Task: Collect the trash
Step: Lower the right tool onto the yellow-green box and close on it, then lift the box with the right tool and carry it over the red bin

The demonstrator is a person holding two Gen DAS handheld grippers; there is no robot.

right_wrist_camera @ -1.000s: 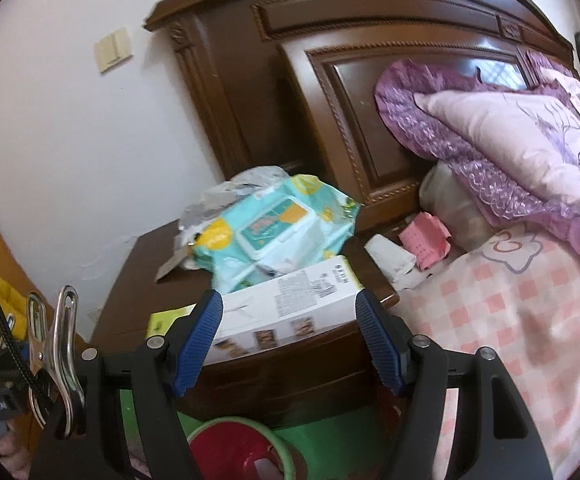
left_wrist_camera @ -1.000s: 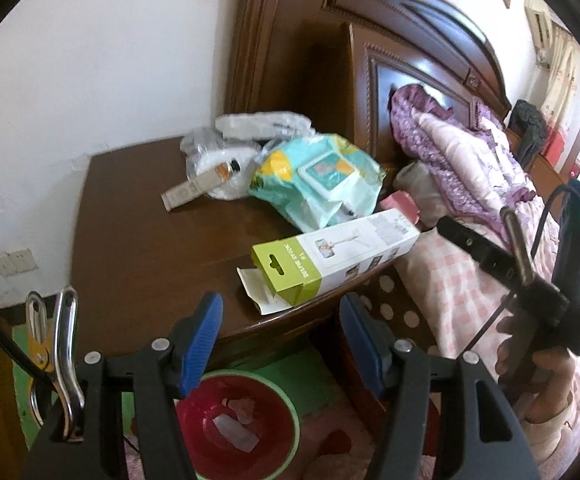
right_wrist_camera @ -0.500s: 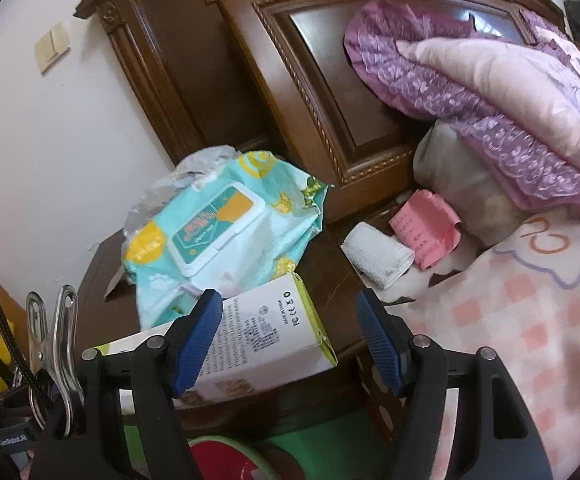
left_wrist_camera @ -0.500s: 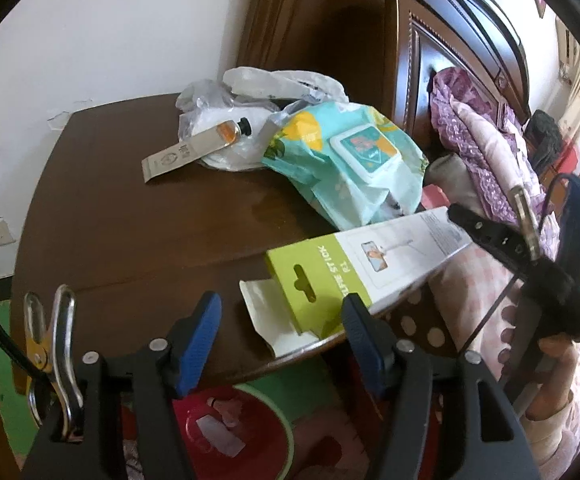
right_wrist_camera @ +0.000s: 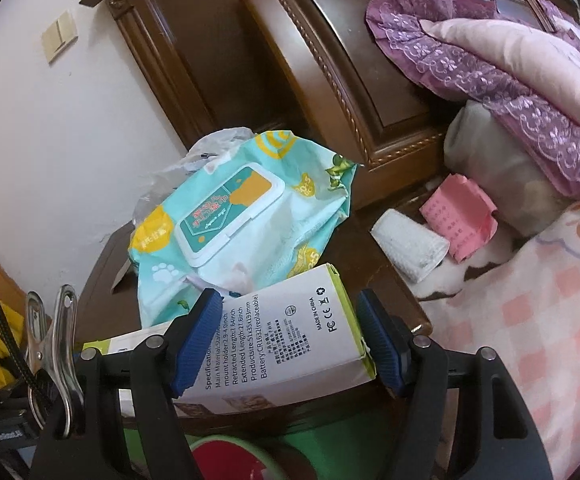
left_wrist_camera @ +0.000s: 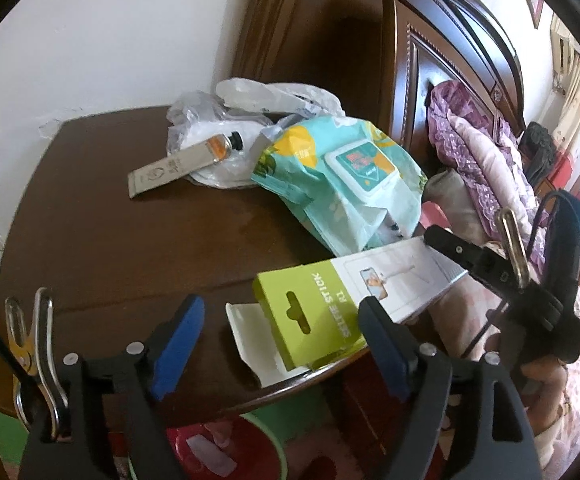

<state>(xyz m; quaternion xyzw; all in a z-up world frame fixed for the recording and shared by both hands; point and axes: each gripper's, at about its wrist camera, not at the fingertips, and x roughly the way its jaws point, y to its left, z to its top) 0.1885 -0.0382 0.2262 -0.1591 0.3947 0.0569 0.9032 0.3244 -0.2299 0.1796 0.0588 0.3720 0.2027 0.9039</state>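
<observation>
The jaws of the left gripper [left_wrist_camera: 278,346] have just been opening wide around the flap end of the green-and-white cardboard selfie-stick box [left_wrist_camera: 353,300] lying on the dark wooden bedside table [left_wrist_camera: 110,240]; a pickup is being prepared. The box's far end is being straddled by the right gripper [right_wrist_camera: 290,338], spread wide, pads apparently untouching. Only the right view is showing the pink paper packet [right_wrist_camera: 457,216].

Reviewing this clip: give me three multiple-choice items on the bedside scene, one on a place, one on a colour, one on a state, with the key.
1. Where does the selfie stick box lie?
A. on the bed
B. at the nightstand front edge
C. in the bin

2. What colour is the box's hanging-tab end?
A. lime green
B. red
C. purple

3. How is the wipes pack lid?
A. torn off
B. flipped open
C. closed

Key: 1 B, the box overhangs the wood edge; 2 A, the end with the slot is green; 3 C, the white-rimmed lid lies flat on the pack.
</observation>
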